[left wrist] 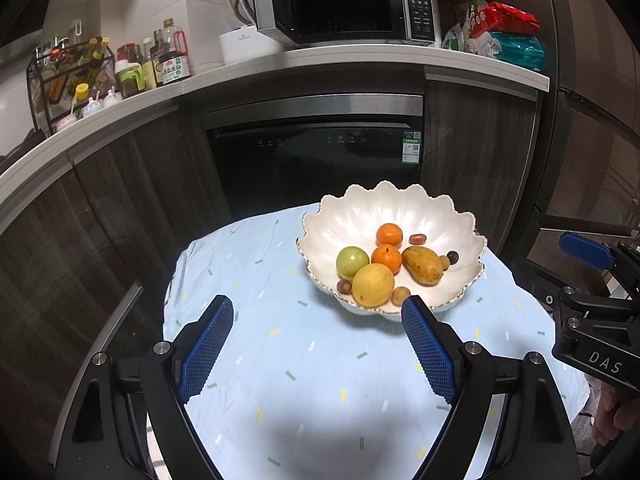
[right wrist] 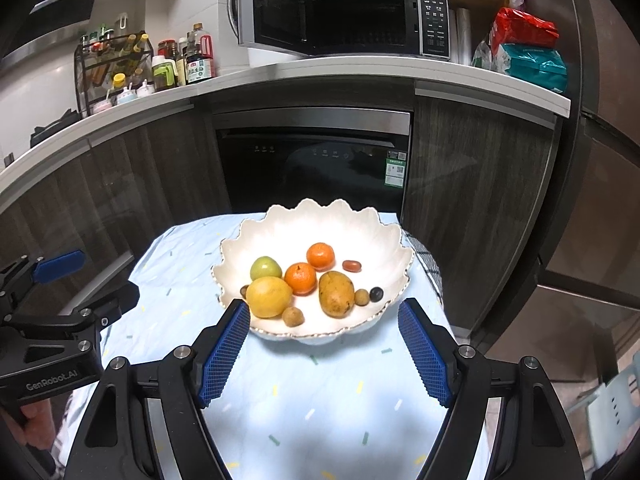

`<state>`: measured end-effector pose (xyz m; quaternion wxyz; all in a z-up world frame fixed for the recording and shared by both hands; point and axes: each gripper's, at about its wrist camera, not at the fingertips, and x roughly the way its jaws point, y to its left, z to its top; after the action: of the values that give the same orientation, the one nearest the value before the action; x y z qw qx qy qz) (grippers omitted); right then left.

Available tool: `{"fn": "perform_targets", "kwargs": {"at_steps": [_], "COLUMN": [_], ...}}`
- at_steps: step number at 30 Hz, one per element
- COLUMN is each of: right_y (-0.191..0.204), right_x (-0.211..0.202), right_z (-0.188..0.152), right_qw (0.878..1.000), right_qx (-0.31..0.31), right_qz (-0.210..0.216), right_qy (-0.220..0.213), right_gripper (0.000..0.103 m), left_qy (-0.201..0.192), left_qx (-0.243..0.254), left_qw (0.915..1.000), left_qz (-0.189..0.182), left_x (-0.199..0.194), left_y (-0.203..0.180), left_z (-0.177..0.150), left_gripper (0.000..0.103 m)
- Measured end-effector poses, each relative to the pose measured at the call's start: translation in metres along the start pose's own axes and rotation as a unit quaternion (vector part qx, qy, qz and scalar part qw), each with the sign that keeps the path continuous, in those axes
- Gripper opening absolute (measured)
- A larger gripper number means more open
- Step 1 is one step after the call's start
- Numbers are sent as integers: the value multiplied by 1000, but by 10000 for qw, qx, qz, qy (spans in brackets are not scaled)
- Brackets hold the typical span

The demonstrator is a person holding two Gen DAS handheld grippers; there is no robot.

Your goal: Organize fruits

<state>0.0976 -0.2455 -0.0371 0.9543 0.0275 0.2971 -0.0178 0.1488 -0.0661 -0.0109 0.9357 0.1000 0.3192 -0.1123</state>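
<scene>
A white scalloped bowl point(left wrist: 400, 208) point(right wrist: 360, 224) stands on the pale blue cloth. Inside lie a yellow lemon point(left wrist: 373, 285) point(right wrist: 269, 297), a green apple point(left wrist: 352, 263) point(right wrist: 265, 268), two tangerines point(left wrist: 386, 258) point(right wrist: 300, 278), a brownish pear point(left wrist: 422, 265) point(right wrist: 337, 294), a red date point(left wrist: 417, 239) point(right wrist: 352, 266), a dark grape point(left wrist: 452, 257) point(right wrist: 376, 294) and small brown longans point(left wrist: 400, 295) point(right wrist: 293, 316). My left gripper point(left wrist: 318, 306) hangs open in front of the bowl, nothing between its blue pads. My right gripper point(right wrist: 324, 310) is open too, just short of the bowl's near rim, and appears at the left view's right edge point(left wrist: 592, 280).
The small table with the blue patterned cloth point(left wrist: 300, 360) point(right wrist: 304, 392) stands before a dark dishwasher point(left wrist: 316, 160). Above is a white counter point(left wrist: 280, 64) with a microwave point(left wrist: 348, 4), its door ajar, sauce bottles point(left wrist: 172, 56) and snack bags point(left wrist: 504, 36). A hand point(left wrist: 612, 412) grips the right tool.
</scene>
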Motion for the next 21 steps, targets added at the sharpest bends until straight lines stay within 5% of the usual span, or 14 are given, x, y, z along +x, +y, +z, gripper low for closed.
{"fn": "perform_targets", "kwargs": {"at_steps": [21], "right_y": [8], "right_x": [-39], "right_z": [-44], "right_qw": [9999], "right_qx": [108], "right_qz": [77], "right_qy": [-19], "right_gripper": [77], "left_qy": [-83], "left_qx": [-327], "left_qw": [9989], "left_qz": [340], "left_x": [-50], "left_y": [4], "left_z": [-48], "left_gripper": [86]}}
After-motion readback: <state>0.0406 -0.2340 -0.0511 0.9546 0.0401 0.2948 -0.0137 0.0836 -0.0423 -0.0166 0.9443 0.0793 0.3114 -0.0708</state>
